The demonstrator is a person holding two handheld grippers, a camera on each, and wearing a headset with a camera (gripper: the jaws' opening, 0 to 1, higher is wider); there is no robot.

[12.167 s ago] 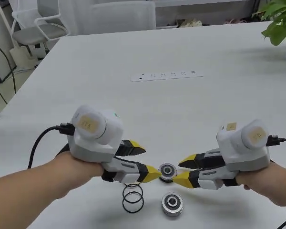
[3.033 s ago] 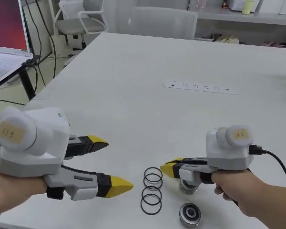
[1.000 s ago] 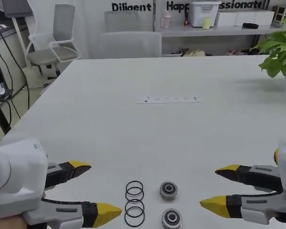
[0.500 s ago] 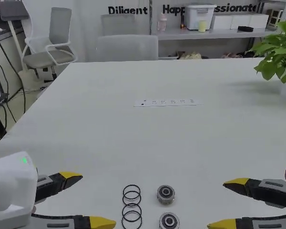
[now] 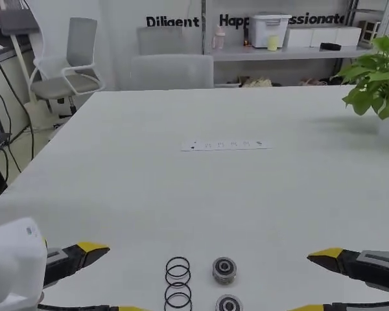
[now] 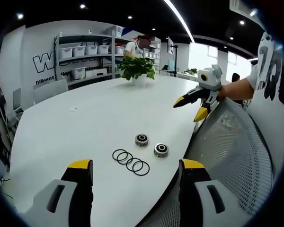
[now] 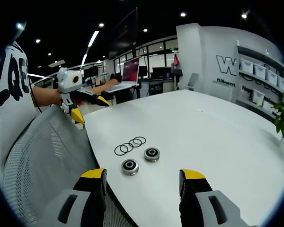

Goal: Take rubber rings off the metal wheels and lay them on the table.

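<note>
Several black rubber rings point(image 5: 177, 285) lie in a row on the white table point(image 5: 233, 194) near its front edge. Just right of them lie two metal wheels point(image 5: 224, 270) point(image 5: 229, 304). My left gripper point(image 5: 107, 280) is open at the lower left, apart from the rings. My right gripper point(image 5: 314, 282) is open at the lower right, well clear of the wheels. In the left gripper view the rings point(image 6: 131, 161) and wheels point(image 6: 161, 150) lie ahead of the open jaws, with the right gripper point(image 6: 197, 105) beyond. In the right gripper view the rings point(image 7: 129, 145) and wheels point(image 7: 152, 154) lie ahead, with the left gripper point(image 7: 87, 108) off to the left.
A flush power strip point(image 5: 225, 145) sits mid-table. A potted plant point(image 5: 376, 91) stands at the far right. Office chairs point(image 5: 172, 68) stand behind the table. A mesh chair back point(image 6: 227, 156) is close to the table's near edge.
The right gripper has left the wheel it was at three seconds ago. Both grippers have pulled back and apart, open. More rings lie on the table than twelve seconds ago. The head camera has tilted up.
</note>
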